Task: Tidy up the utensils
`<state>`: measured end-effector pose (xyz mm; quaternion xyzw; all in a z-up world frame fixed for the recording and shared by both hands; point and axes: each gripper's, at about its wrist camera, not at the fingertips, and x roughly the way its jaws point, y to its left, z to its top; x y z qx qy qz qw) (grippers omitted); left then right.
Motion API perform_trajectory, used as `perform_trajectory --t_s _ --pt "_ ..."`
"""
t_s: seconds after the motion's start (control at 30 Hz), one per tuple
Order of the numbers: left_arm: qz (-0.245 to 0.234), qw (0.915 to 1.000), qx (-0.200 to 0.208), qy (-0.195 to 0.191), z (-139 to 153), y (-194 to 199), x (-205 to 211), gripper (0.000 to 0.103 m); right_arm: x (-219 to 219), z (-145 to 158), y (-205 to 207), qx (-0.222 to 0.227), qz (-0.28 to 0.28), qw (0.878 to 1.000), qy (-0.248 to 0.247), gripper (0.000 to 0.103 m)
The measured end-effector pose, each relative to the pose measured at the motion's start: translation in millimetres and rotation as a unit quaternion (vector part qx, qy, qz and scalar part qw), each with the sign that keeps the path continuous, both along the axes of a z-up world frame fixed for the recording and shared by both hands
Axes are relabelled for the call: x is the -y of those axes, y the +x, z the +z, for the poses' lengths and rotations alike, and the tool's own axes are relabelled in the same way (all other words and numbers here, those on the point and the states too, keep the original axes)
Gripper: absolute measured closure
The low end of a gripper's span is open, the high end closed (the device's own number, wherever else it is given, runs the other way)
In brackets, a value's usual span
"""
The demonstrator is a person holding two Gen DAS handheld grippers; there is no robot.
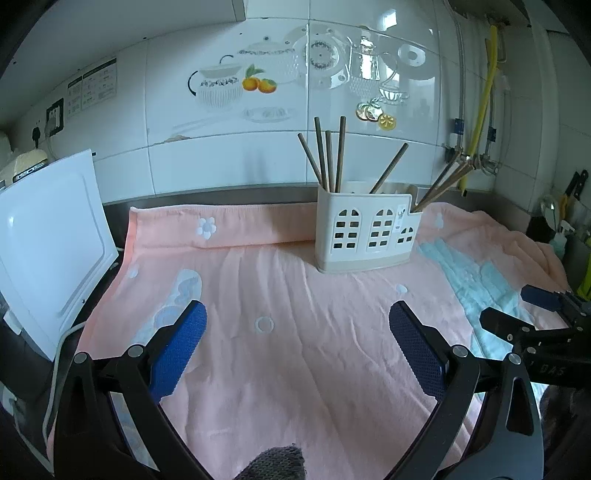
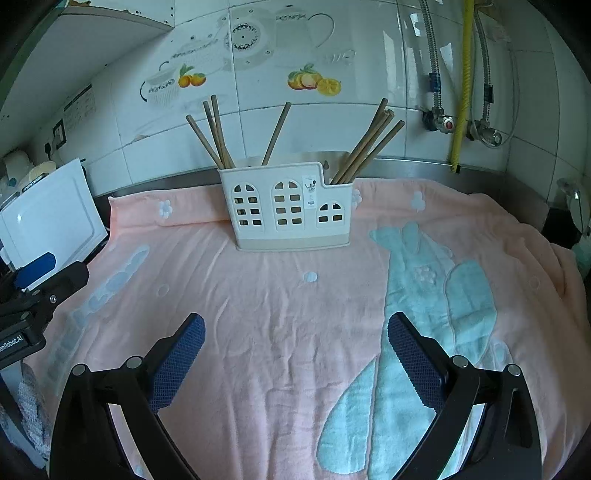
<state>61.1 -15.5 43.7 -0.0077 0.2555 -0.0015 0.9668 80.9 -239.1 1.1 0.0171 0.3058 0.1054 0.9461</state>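
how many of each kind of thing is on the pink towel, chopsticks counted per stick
chopsticks: 9 visible (4 left, 1 middle, 4 right; the right bunch overlaps, so roughly)
utensil holder: 1
total: 10, on the pink towel

Evenly daylit, cool bluish cast. Window glare on the glossy white wall tiles [image 1: 391, 62] [image 2: 413, 33]. Soft, faint shadows. Strong fisheye bending and dark vignetting at corners. Sharp centrally.
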Motion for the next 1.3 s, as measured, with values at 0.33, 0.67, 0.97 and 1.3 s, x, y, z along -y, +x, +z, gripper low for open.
perform_trajectory --t_s 0.33,0.67,0.97,1.3 --pt "0.006 0.9999 -0.01 -0.002 -7.7 1.3 -4.0 0.005 4.2 -2.3 0.0 -0.003 -0.007 1.0 -0.003 0.007" --pt "0.007 0.9998 -0.019 0.002 -13.7 1.1 -5.1 0.005 3.6 -3.8 1.2 -0.005 -0.009 1.0 -0.013 0.007" --pt "0.009 0.9997 -0.023 0.0 -16.9 1.3 -7.1 0.005 3.3 -4.5 1.2 -0.006 -0.008 1.0 -0.017 0.007" --pt "0.007 0.9997 -0.025 -0.002 -21.4 0.4 -6.6 0.005 3.5 -5.7 1.1 -0.007 -0.009 1.0 -0.021 0.007"
